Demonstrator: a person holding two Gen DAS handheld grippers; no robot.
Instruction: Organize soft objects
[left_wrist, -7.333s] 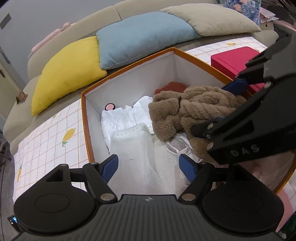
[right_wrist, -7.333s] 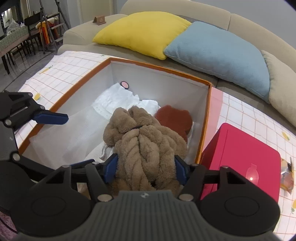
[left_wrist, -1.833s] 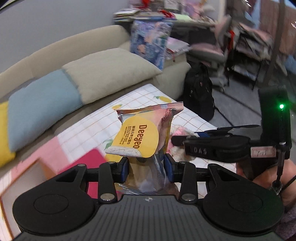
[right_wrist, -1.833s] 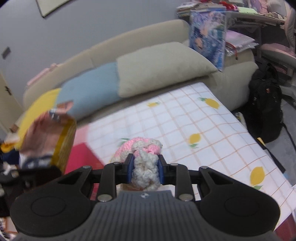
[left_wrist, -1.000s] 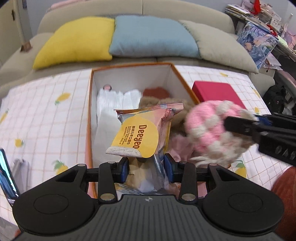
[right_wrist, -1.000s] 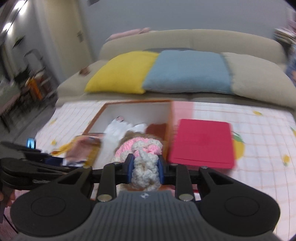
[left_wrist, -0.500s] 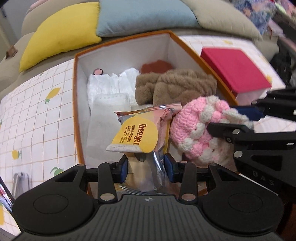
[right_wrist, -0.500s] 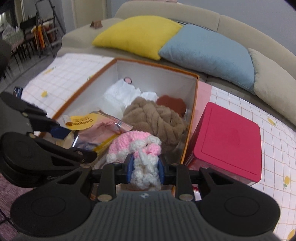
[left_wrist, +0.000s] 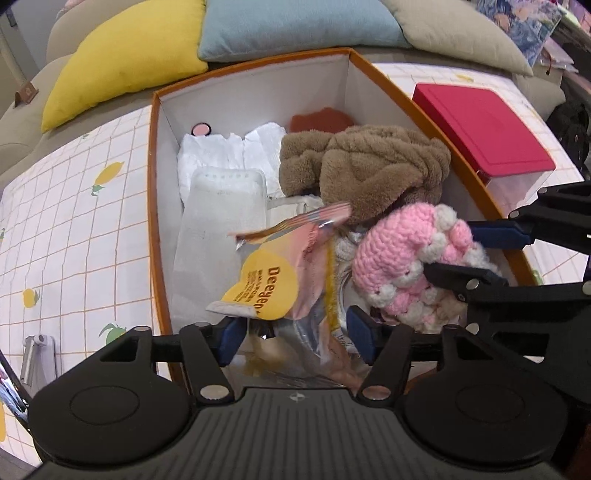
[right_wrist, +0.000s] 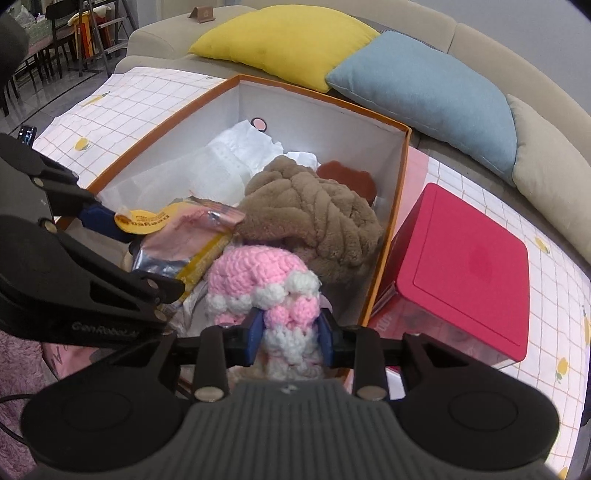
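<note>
An orange-rimmed white box (left_wrist: 155, 221) holds a brown plush (left_wrist: 369, 166), white soft packs (left_wrist: 221, 206) and a rust-coloured item at the back. My left gripper (left_wrist: 295, 338) hangs over the box's near end. Its jaws are opening, and the yellow-labelled snack packet (left_wrist: 273, 284) leans loose between them, clear of both pads. My right gripper (right_wrist: 290, 332) is beside it on the right. Its jaws are also opening, but the pads still touch the pink and white crochet piece (right_wrist: 258, 277), which rests against the brown plush (right_wrist: 317, 214).
A red lidded box (right_wrist: 461, 273) stands right of the orange box on the chequered lemon-print cloth (left_wrist: 74, 221). Yellow (right_wrist: 288, 40), blue and beige cushions line the sofa behind. A phone on a stand (left_wrist: 37, 354) sits at the near left.
Both grippers sank into the box's near end. The left jaws spread wide and the snack packet tipped over loose. The right jaws widened a little around the crochet piece.
</note>
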